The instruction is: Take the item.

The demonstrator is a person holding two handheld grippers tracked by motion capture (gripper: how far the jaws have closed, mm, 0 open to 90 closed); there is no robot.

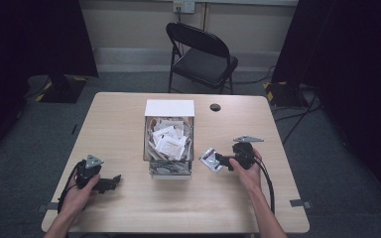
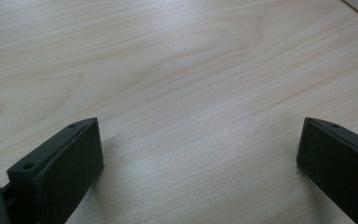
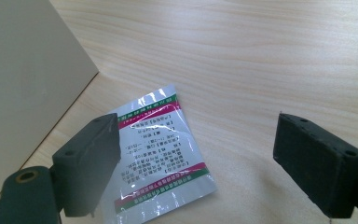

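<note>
A white box (image 1: 169, 144) full of small packets stands in the middle of the wooden table (image 1: 129, 109). One shiny packet (image 1: 211, 159) with red and green stripes and printed text lies flat on the wood just right of the box; in the right gripper view the packet (image 3: 163, 154) rests under the left jaw. My right gripper (image 3: 198, 163) is open over it, the box wall (image 3: 23, 79) at its left. My right gripper (image 1: 222, 160) points left toward the box. At the front left my left gripper (image 1: 113, 181) sits open on bare wood, and the left gripper (image 2: 198, 154) holds nothing.
A round cable hole (image 1: 215, 107) is in the table behind the box. A black folding chair (image 1: 201, 57) stands beyond the far edge. Dark curtains hang at both sides. Cables trail from both grippers toward the front edge.
</note>
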